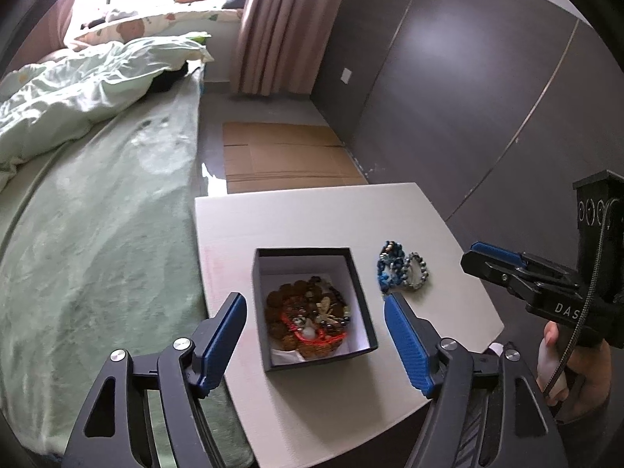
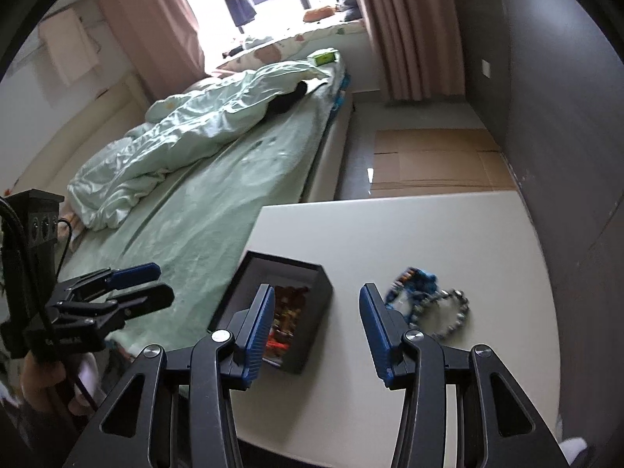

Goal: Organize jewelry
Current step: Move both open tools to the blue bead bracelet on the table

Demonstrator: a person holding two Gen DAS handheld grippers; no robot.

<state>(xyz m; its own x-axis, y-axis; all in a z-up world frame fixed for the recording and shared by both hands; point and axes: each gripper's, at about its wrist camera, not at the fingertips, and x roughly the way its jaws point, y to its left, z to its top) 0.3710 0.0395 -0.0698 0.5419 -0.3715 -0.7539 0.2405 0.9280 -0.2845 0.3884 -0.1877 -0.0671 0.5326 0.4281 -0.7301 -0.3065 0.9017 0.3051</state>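
A black jewelry box [image 1: 265, 312] with a white lining stands open on the white table [image 1: 312, 214]; several brown, red and dark bead pieces fill it. My left gripper [image 1: 315, 304] is open, a blue pad on either side of the box, neither touching it. Right of the box lie a blue bead string [image 1: 390, 267] and a grey bead bracelet [image 1: 418, 271]. My right gripper [image 2: 316, 290] is open and empty, hanging above the table between the box [image 2: 312, 277] and the bracelets [image 2: 429, 296]. Each gripper shows in the other's view: the right gripper [image 1: 472, 256] and the left gripper [image 2: 163, 281].
A bed with a green sheet [image 1: 109, 234] and a rumpled duvet [image 1: 78, 89] runs along the table's left side. Flattened cardboard [image 1: 288, 156] lies on the floor beyond the table. A dark wardrobe wall [image 1: 468, 97] stands to the right, pink curtains [image 1: 280, 23] at the back.
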